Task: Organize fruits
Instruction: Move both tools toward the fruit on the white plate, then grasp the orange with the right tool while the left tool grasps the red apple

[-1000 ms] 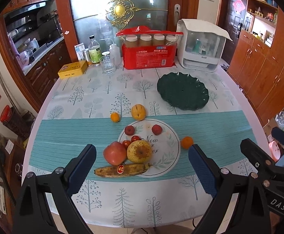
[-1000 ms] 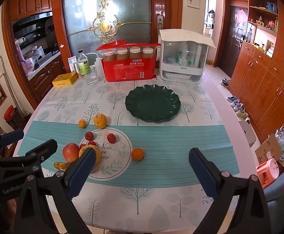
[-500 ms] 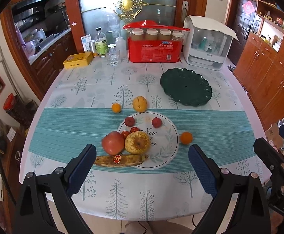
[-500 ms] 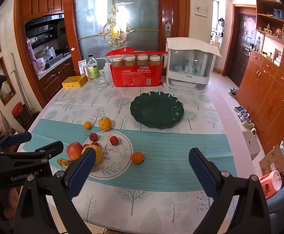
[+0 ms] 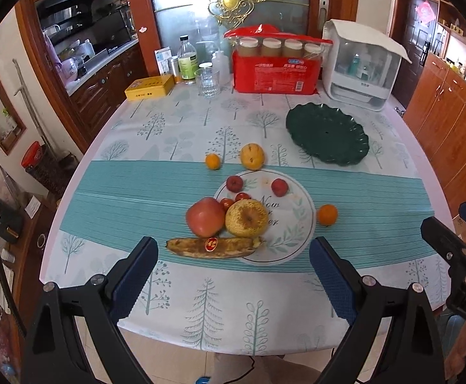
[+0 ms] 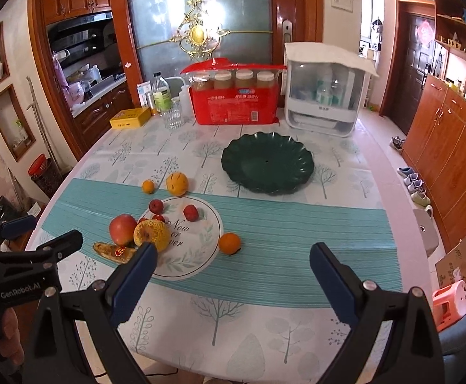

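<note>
I'm hovering both hand-held grippers, left (image 5: 233, 268) and right (image 6: 231, 272), released over fruits clustered on the counter (image 5: 175, 300); banana (image 5: 212, 247) is risking squashing, green plate (image 6: 267, 162) sitting far off.

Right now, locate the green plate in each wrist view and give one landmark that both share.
Left wrist: green plate right of centre, upper half, empty.
Right wrist: green plate near centre, just above the middle.
Shared landmark: the red package of jars stands behind it on the table's far edge.
</note>
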A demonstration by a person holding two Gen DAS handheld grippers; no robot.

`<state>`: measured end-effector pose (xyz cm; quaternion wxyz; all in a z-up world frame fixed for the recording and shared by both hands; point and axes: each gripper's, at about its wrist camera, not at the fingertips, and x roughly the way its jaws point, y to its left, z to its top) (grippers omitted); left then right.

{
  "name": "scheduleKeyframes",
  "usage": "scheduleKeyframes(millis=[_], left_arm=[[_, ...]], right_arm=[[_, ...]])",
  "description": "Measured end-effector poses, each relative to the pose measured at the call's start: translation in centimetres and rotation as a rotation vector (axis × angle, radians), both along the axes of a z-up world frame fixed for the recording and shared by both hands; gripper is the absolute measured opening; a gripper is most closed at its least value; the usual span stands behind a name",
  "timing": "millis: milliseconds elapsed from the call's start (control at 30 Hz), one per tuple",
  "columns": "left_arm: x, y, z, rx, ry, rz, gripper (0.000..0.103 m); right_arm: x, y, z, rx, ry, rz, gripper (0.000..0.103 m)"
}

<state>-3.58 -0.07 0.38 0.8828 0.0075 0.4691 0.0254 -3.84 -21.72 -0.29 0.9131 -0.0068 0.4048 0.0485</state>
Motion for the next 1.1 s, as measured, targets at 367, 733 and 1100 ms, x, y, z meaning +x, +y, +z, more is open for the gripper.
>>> scheduleKeyframes(millis=[367, 733, 1100], left_arm=[[4.3, 4.4, -5.1, -0.023, 0.096, 0.018, 0.095], [8.6, 9.0, -10.8, -0.031, 0.206, 0.071, 0.095], [11.7, 11.5, -15.9, -0.148, 0.322, 0.067, 0.095]], right_arm=[[3.6, 2.1, -3.4, -0.046, 0.111, -0.046, 0.094], [7.6, 3.8, -8.0, -0.064, 0.246, -0.068, 0.085], [11.4, 3.1, -14.2, -0.039, 0.395, -0.12, 0.073]])
